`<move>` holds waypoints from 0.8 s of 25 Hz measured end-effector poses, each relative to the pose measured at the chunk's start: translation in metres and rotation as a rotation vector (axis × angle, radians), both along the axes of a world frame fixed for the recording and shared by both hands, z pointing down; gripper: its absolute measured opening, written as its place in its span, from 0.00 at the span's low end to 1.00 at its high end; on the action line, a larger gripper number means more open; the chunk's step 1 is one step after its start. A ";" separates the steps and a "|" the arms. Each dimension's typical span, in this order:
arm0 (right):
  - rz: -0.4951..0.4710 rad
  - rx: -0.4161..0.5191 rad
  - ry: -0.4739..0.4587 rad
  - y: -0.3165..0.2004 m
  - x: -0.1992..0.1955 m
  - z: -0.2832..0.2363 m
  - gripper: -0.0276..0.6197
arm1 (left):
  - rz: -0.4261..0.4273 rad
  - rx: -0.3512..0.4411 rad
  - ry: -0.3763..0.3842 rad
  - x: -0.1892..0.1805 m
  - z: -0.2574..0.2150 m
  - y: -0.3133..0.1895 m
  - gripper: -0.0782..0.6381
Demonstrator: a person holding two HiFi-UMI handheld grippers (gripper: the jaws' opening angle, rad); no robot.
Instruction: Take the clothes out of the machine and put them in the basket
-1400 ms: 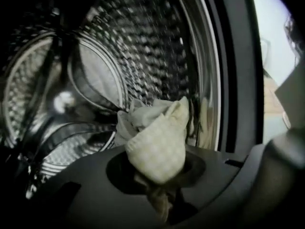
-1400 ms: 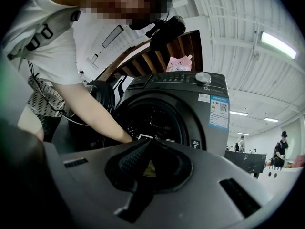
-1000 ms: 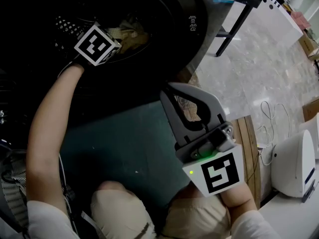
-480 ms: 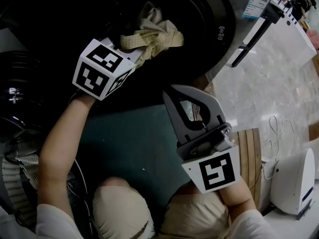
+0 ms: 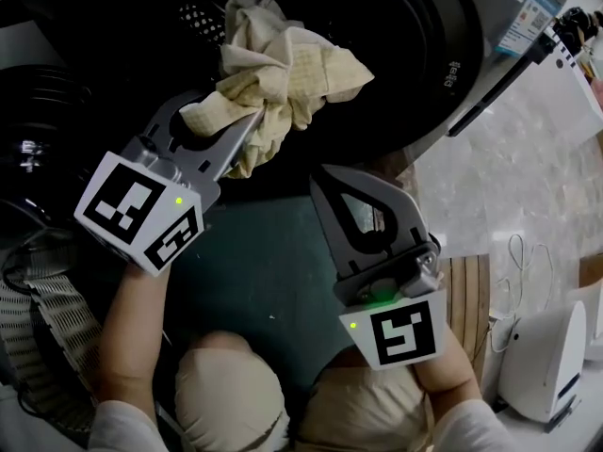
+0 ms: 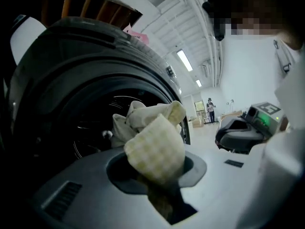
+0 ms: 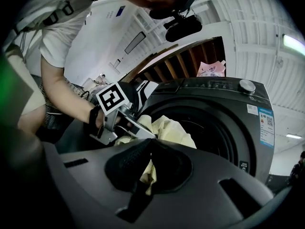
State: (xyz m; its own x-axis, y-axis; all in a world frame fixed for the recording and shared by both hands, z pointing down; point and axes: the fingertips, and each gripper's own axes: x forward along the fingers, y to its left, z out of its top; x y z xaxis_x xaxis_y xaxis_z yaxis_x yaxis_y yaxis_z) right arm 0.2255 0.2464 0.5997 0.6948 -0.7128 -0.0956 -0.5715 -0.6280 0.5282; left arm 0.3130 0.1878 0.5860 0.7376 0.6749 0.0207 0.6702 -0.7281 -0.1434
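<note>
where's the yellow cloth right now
The cloth is at the head view's upper centre, clamped in the left gripper in front of the washing machine opening.

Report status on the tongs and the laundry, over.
Left tongs shut on yellow checked cloth, at mouth of washer. Right tongs shut, empty, close beside. Nothing blocking seen.

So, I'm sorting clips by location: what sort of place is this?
Probably a big open hall or lab, not a home laundry room: the washer stands under a high white ceiling with strip lights, on a wide pale floor.
</note>
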 end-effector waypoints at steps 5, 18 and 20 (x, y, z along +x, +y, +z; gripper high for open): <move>-0.006 -0.018 -0.005 -0.004 0.008 0.007 0.06 | -0.031 -0.069 0.027 -0.013 0.000 -0.010 0.25; -0.046 -0.148 0.000 -0.022 0.013 -0.027 0.06 | -0.142 -0.242 -0.008 -0.028 -0.019 -0.032 0.25; -0.078 -0.149 -0.044 -0.034 0.005 -0.057 0.06 | -0.179 -0.251 -0.039 -0.039 -0.042 -0.044 0.25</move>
